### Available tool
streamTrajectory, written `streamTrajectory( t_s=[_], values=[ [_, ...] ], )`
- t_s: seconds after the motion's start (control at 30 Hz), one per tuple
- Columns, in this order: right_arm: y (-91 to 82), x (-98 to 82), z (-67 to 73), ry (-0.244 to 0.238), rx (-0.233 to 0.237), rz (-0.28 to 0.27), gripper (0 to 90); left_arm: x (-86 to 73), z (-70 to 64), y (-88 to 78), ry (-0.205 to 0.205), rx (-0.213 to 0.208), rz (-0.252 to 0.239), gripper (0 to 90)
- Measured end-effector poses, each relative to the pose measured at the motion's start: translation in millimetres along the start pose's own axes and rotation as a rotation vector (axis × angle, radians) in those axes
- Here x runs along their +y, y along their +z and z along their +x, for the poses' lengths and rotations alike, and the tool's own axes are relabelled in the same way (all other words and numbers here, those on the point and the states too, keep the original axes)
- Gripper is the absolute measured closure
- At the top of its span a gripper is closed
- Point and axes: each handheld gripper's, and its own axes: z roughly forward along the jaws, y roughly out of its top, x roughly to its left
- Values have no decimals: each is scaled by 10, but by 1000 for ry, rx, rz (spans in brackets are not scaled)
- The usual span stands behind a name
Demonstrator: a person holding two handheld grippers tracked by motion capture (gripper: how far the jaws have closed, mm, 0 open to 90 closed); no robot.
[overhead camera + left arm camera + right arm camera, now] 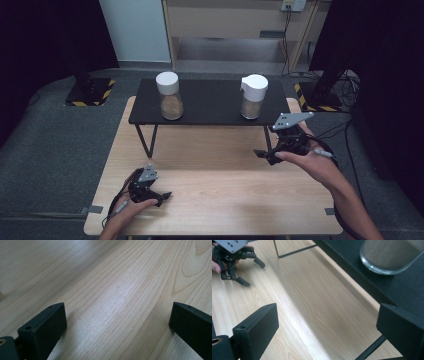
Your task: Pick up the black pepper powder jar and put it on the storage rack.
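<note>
Wood table [215, 175], pale, w/ a black shelf [210, 102] on thin legs across its far half. Two glass jars on the shelf, both white-capped and part full of brownish stuff: left jar [169, 95] toward the shelf's left end, right jar [253, 96] toward its right end, well apart from each other.

R gripper [263, 155] is up off the table, just in front of the shelf's right front edge, below and a bit right of the right jar, near it but not touching. Jaws spread wide, nothing betw. them. In the right gripper view, its jaws frame bare wood and the shelf edge; the jar's rounded glass base [390, 256] sits upper right, above and beyond the right-hand jaw, standing on the shelf top. Apart from both jaws.

L gripper [162, 197] is low at the near left of the table, held in a hand, far from both jars. Jaws also wide apart, empty; in the left gripper view just wood grain lies betw. them. It also shows upper left in the right gripper view [249, 271], fingers splayed over the tabletop.
</note>
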Motion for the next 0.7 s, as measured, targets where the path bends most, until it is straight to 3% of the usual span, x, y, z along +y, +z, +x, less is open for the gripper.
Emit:
streamTrajectory(
  t_s=[0.4,0.7],
  values=[
    [184,-84,45,-5,24,35,51,1,-4,0,0,2,0,0],
    [311,-243,90,7,32,50,53,1,-6,0,0,3,0,0]
  ],
)
